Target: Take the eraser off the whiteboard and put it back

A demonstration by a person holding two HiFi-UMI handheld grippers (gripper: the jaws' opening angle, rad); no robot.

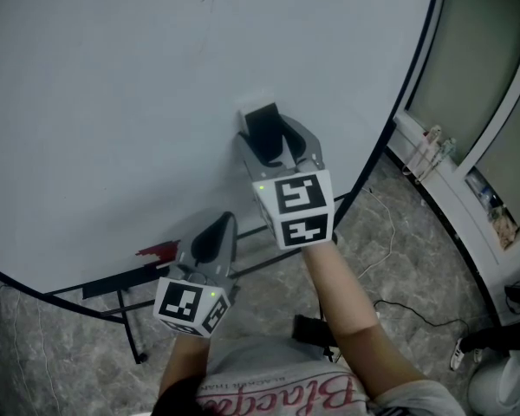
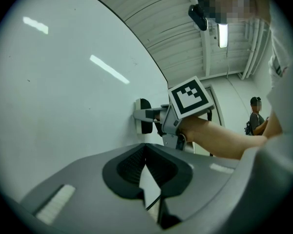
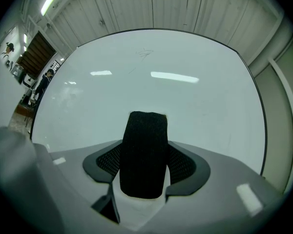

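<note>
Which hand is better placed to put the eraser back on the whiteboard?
Right. The right gripper clamps the eraser right at the whiteboard; the left gripper sits lower, shut and empty.

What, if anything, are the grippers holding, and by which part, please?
The right gripper holds the eraser by its opposite sides; the left gripper holds nothing.

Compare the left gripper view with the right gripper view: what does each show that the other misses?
Only the left gripper view: the right gripper side-on, with its marker cube, and the left gripper, shut and empty. Only the right gripper view: a faint scribble high on the whiteboard. Both: the eraser clamped in the right gripper, at the whiteboard.
</note>
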